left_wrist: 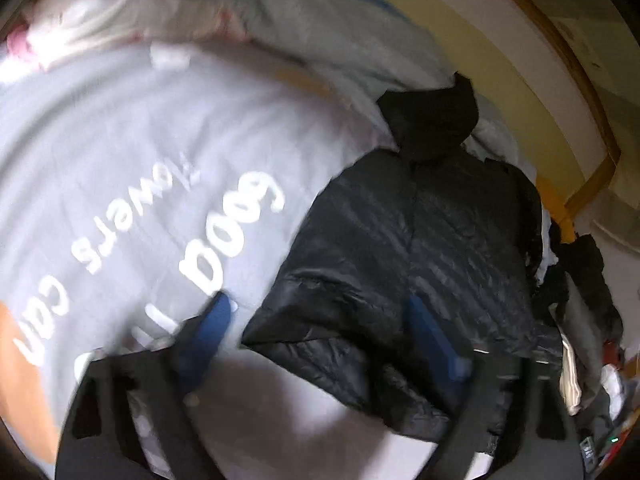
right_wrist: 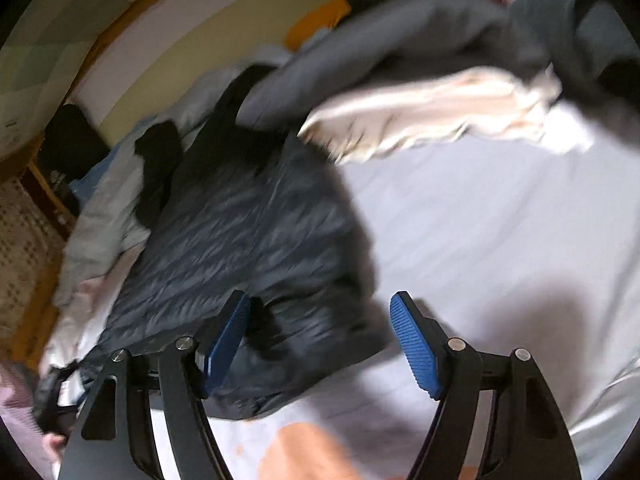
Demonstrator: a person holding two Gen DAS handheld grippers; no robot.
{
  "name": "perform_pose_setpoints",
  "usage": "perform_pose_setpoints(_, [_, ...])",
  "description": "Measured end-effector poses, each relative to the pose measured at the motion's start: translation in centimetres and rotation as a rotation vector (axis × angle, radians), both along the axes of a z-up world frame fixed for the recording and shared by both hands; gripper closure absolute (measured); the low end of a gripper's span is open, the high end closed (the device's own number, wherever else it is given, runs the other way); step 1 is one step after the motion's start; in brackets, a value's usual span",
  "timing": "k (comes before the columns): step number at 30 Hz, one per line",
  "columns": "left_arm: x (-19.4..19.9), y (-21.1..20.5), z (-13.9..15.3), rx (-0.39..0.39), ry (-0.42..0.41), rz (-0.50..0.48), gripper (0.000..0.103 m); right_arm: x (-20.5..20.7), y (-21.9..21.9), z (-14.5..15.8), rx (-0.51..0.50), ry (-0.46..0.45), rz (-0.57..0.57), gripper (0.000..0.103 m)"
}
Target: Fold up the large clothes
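Note:
A black quilted puffer jacket point(left_wrist: 420, 248) with a hood lies spread on a pale lilac bed sheet point(left_wrist: 132, 152) printed with white letters. It also shows in the right wrist view point(right_wrist: 240, 224). My left gripper point(left_wrist: 320, 320) is open and empty, hovering over the jacket's lower hem; its blue pads point(left_wrist: 212, 332) stand wide apart. My right gripper point(right_wrist: 320, 336) is open and empty above the jacket's lower corner, with blue pads point(right_wrist: 416, 344) apart. Both views are motion-blurred.
A heap of pale clothes point(left_wrist: 280, 28) lies at the far side of the bed. Grey and cream garments point(right_wrist: 432, 100) lie beyond the jacket. More dark clothes point(left_wrist: 580, 300) are piled at the right. A wooden bed frame point(left_wrist: 592, 120) and yellow wall border the bed.

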State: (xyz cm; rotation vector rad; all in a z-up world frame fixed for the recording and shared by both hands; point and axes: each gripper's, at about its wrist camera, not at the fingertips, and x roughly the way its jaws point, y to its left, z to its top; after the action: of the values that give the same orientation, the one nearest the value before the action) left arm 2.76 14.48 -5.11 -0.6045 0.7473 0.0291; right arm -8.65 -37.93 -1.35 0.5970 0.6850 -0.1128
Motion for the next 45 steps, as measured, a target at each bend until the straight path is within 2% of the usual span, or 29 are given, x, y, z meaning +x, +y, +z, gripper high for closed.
perform_pose_setpoints(1, [0.0, -0.4, 0.2, 0.037, -0.004, -0.003, 0.059, 0.0, 0.4, -0.6, 0.010, 0.003, 0.008, 0.032])
perform_pose_setpoints(2, [-0.1, -0.7, 0.3, 0.043, -0.008, -0.029, 0.074, 0.0, 0.7, -0.9, 0.014, 0.003, 0.011, 0.050])
perform_pose_setpoints(3, [0.0, -1.0, 0.3, 0.011, -0.010, -0.074, 0.096, 0.2, 1.1, -1.0, 0.003, 0.002, 0.011, 0.063])
perform_pose_setpoints(4, [0.0, -1.2, 0.3, -0.013, -0.014, -0.094, 0.097, 0.2, 1.5, -0.9, -0.024, -0.004, 0.015, 0.069])
perform_pose_setpoints(5, [-0.4, -1.7, 0.6, 0.010, -0.024, -0.083, 0.097, 0.2, 2.0, -0.5, -0.056, -0.019, 0.014, 0.084])
perform_pose_setpoints(6, [-1.1, -2.3, 1.3, 0.073, -0.042, -0.055, 0.098, 0.0, 2.4, 0.1, -0.092, -0.041, 0.008, 0.090])
perform_pose_setpoints(7, [-1.9, -2.7, 2.1, 0.115, -0.070, -0.036, 0.098, -0.3, 2.7, 0.8, -0.121, -0.070, 0.000, 0.091])
perform_pose_setpoints(8, [-2.8, -2.8, 2.8, 0.120, -0.097, -0.029, 0.098, -0.5, 2.9, 1.5, -0.140, -0.098, -0.005, 0.094])
perform_pose_setpoints(10, [-4.8, -3.0, 4.6, 0.107, -0.145, -0.028, 0.098, -1.7, 3.5, 3.1, -0.189, -0.166, -0.026, 0.095])
perform_pose_setpoints(12, [-6.7, -3.1, 6.6, 0.125, -0.199, -0.022, 0.098, -3.3, 3.7, 4.8, -0.229, -0.247, -0.076, 0.095])
perform_pose_setpoints(16, [-11.7, -3.9, 10.8, 0.259, -0.334, 0.034, 0.098, -5.4, 4.4, 7.0, -0.235, -0.351, -0.066, 0.095])
perform_pose_setpoints(21, [-14.3, -4.1, 13.0, 0.342, -0.358, 0.049, 0.098, -7.6, 5.6, 8.5, -0.263, -0.392, -0.034, 0.095])
perform_pose_setpoints(23, [-13.3, -4.7, 14.3, 0.410, -0.323, 0.023, 0.098, -8.1, 6.0, 9.2, -0.303, -0.359, -0.039, 0.095])
perform_pose_setpoints(24, [-12.4, -5.0, 15.0, 0.421, -0.318, 0.007, 0.098, -7.7, 6.1, 9.6, -0.320, -0.349, -0.040, 0.095])
perform_pose_setpoints(26, [-9.8, -5.3, 15.9, 0.432, -0.306, -0.023, 0.098, -5.7, 6.1, 10.8, -0.394, -0.293, -0.049, 0.095])
perform_pose_setpoints(28, [-6.0, -5.6, 16.0, 0.444, -0.286, -0.065, 0.098, -2.1, 5.6, 11.8, -0.418, -0.238, -0.034, 0.095])
perform_pose_setpoints(32, [2.7, -5.1, 13.2, 0.421, -0.137, -0.089, 0.097, 6.7, 4.4, 11.2, -0.416, -0.132, 0.039, 0.095])
perform_pose_setpoints(34, [6.0, -4.8, 11.1, 0.421, -0.055, -0.089, 0.097, 11.5, 4.1, 9.3, -0.418, -0.047, 0.094, 0.095])
perform_pose_setpoints(35, [6.7, -5.0, 10.1, 0.431, -0.048, -0.085, 0.097, 12.8, 4.0, 8.5, -0.419, -0.023, 0.104, 0.095])
perform_pose_setpoints(37, [7.2, -5.9, 8.9, 0.500, -0.077, -0.094, 0.093, 14.9, 4.0, 6.5, -0.430, 0.003, 0.100, 0.094])
perform_pose_setpoints(39, [7.1, -6.9, 8.0, 0.584, -0.112, -0.093, 0.091, 15.2, 4.1, 4.9, -0.447, 0.002, 0.080, 0.091])
perform_pose_setpoints(40, [7.1, -7.1, 7.7, 0.603, -0.130, -0.093, 0.089, 15.2, 4.1, 4.4, -0.458, 0.003, 0.068, 0.089])
perform_pose_setpoints(41, [7.0, -7.1, 7.4, 0.605, -0.142, -0.086, 0.085, 15.0, 4.2, 4.0, -0.483, 0.003, 0.050, 0.080])
perform_pose_setpoints(42, [6.8, -6.9, 7.3, 0.613, -0.159, -0.048, 0.061, 14.8, 4.2, 4.1, -0.512, -0.008, 0.029, 0.067])
perform_pose_setpoints(43, [6.2, -6.7, 7.5, 0.627, -0.188, 0.019, 0.027, 14.5, 4.1, 4.3, -0.541, -0.031, 0.006, 0.057])
perform_pose_setpoints(44, [5.8, -6.3, 7.9, 0.638, -0.219, 0.087, 0.018, 13.8, 4.0, 4.9, -0.572, -0.075, -0.034, 0.031])
perform_pose_setpoints(45, [4.9, -5.9, 8.5, 0.634, -0.273, 0.134, 0.016, 13.0, 3.8, 5.5, -0.592, -0.121, -0.073, 0.015])
